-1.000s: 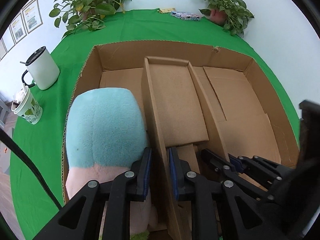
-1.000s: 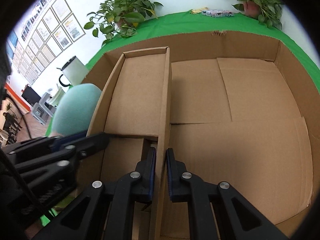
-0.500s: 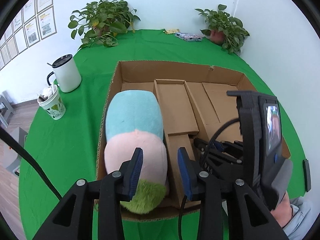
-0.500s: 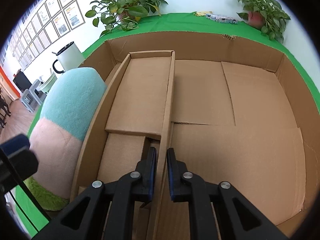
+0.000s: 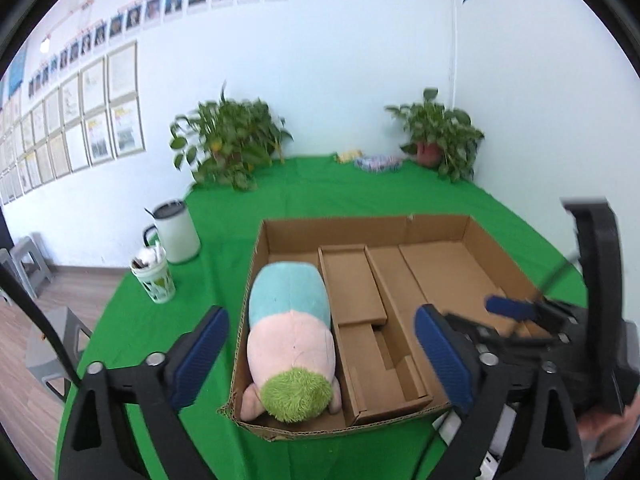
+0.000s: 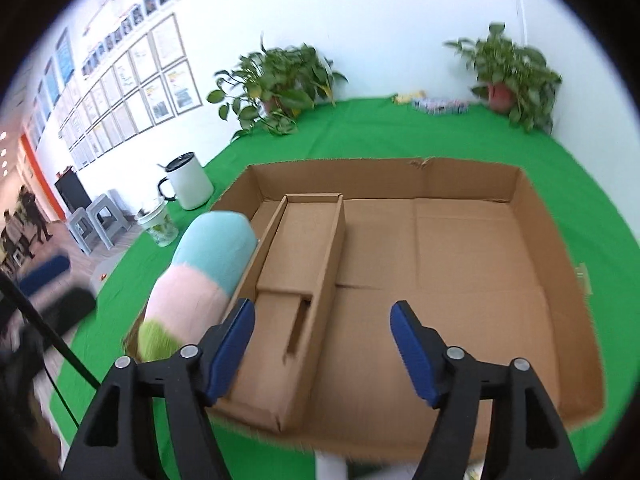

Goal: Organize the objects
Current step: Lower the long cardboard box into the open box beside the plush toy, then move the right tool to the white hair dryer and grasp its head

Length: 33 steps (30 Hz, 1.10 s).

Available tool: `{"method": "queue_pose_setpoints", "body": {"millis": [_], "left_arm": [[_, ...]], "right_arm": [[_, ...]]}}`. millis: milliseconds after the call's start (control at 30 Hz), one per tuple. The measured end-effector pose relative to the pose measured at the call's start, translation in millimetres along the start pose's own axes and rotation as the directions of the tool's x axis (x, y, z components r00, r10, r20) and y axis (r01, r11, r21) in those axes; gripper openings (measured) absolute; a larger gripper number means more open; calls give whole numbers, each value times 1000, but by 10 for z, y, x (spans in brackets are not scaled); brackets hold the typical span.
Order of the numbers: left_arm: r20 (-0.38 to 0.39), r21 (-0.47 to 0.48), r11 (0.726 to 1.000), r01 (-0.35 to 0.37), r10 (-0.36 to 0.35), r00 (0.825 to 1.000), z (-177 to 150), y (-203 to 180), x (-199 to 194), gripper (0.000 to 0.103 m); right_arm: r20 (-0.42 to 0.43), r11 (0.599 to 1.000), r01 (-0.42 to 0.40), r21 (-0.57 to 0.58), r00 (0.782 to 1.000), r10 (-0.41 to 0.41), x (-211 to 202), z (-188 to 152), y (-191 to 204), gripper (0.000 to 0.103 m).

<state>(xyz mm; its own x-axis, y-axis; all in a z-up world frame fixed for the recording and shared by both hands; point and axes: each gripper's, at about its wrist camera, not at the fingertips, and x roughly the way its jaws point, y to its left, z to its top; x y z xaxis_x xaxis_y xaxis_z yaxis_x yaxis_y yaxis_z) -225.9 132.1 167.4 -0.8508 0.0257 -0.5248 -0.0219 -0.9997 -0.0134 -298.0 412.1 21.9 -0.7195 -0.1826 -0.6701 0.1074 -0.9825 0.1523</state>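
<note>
A: Lying lengthwise in the leftmost lane of the wide, shallow brown cardboard box (image 5: 472,236), the long plush toy banded in teal, pink and fuzzy green (image 5: 290,336), green end toward the box's near wall, teal end toward its far wall

B: Wedged there for a reason?

A: Likely yes: hemmed between the box's left wall and the narrow open-topped cardboard insert tray (image 5: 352,280) standing just right of it inside the box, so probably kept from rolling

B: And the hand-held grippers?

A: Left hand-held gripper (image 5: 320,360) spread wide and holding nothing, above the box's near edge, blue pads either side of the toy without touching it. Right hand-held gripper (image 6: 322,344) likewise released and empty, over the near part of the box, pads straddling the insert tray's right wall with clear gaps

B: Rest of the box?

A: Bare cardboard floor right of the insert tray, no other items seen there. Looks reserved for further sorting

B: Anything outside the box?

A: On the green-clothed table (image 5: 360,196), left of the box: a white lidded mug with a dark handle (image 5: 176,230) and a patterned paper cup stuffed with scraps (image 5: 154,278). Beyond the box's far wall, two leafy potted plants (image 5: 230,144) and a small flat packet (image 5: 378,163). Possibly next to be sorted, though not certain from the task wording alone
</note>
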Motion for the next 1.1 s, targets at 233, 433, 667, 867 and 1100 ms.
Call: {"method": "queue_pose_setpoints", "body": {"millis": [233, 433, 667, 867, 1100], "left_arm": [[66, -37, 996, -76, 78, 995, -203, -237, -360, 102], [54, -5, 998, -65, 65, 996, -485, -426, -573, 62], [-10, -15, 1000, -2, 2, 1000, -858, -562, -767, 35], [70, -73, 994, -78, 83, 994, -1023, -534, -1104, 102], [67, -72, 996, -52, 57, 996, -1049, -527, -1174, 102]], "right_arm": [[117, 994, 113, 9, 987, -114, -599, -524, -97, 70], [226, 980, 194, -44, 957, -179, -945, -783, -13, 31], [237, 989, 148, 3, 961, -145, -1076, -1010, 3, 55], [189, 996, 86, 15, 978, -88, -1089, -1159, -37, 90], [193, 993, 117, -24, 975, -110, -1174, -1317, -11, 90]]}}
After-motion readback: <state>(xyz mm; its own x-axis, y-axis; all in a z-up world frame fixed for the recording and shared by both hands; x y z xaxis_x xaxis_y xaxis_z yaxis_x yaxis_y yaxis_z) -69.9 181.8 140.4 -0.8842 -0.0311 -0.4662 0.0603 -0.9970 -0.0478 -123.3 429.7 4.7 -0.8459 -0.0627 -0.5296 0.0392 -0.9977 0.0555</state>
